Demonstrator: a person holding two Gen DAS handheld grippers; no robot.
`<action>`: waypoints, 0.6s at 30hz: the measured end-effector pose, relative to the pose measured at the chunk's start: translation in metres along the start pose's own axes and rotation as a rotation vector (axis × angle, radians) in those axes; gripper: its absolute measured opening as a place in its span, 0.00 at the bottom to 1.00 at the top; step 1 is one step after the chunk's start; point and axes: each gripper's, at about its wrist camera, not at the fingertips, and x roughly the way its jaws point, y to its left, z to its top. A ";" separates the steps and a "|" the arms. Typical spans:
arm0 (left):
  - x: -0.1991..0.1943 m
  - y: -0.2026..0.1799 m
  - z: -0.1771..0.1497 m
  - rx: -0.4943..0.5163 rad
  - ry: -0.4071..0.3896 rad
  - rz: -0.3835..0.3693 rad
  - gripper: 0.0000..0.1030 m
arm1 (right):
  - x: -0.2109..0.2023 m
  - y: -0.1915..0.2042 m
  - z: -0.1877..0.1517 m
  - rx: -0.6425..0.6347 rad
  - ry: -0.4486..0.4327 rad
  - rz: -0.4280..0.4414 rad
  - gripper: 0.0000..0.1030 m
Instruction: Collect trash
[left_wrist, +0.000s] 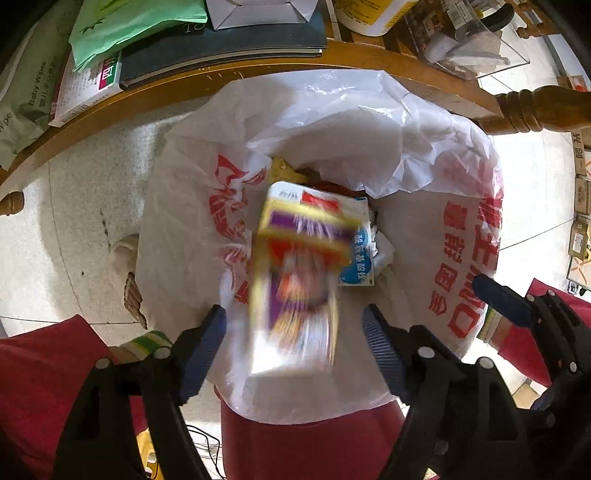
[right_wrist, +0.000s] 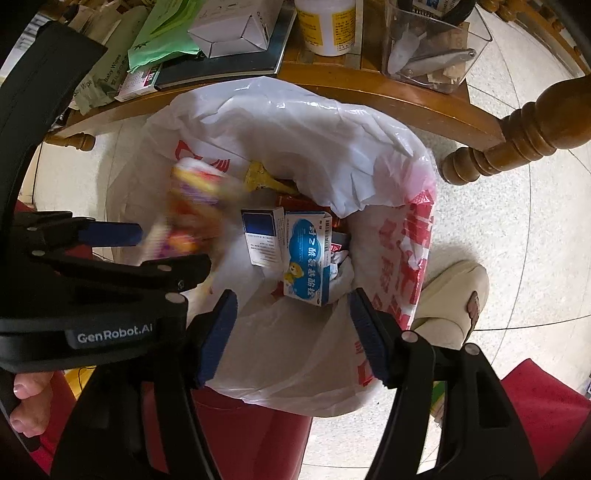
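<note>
A white plastic bag (left_wrist: 424, 155) with red print lines a red bin (left_wrist: 295, 450) beside the table. My left gripper (left_wrist: 295, 347) hangs open above its mouth. A motion-blurred yellow and purple box (left_wrist: 295, 280) is between the fingers with a gap on each side, touching neither pad. In the right wrist view that box (right_wrist: 188, 206) is a smear beside the left gripper (right_wrist: 155, 251). My right gripper (right_wrist: 293, 332) is open over the bag with nothing between its fingers. A blue and white medicine box (right_wrist: 306, 258) and a dark blue carton (right_wrist: 262, 236) lie inside the bag.
A wooden table edge (right_wrist: 369, 92) curves just behind the bin, carrying books, green paper (left_wrist: 129, 29), a white box (right_wrist: 236, 33), a jar (right_wrist: 325, 26) and a clear container (right_wrist: 432, 51). A turned wooden leg (right_wrist: 517, 140) juts in at right. A beige slipper (right_wrist: 454, 295) rests beside the bin.
</note>
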 end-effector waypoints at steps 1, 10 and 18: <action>0.001 0.000 -0.001 0.000 0.001 0.000 0.74 | -0.001 0.002 0.000 -0.002 -0.003 -0.008 0.67; 0.000 0.005 -0.003 -0.014 0.000 -0.004 0.77 | -0.002 0.000 -0.001 0.005 -0.003 -0.007 0.67; -0.015 0.007 -0.004 -0.028 -0.038 0.019 0.85 | -0.010 -0.010 -0.007 0.041 -0.003 -0.028 0.68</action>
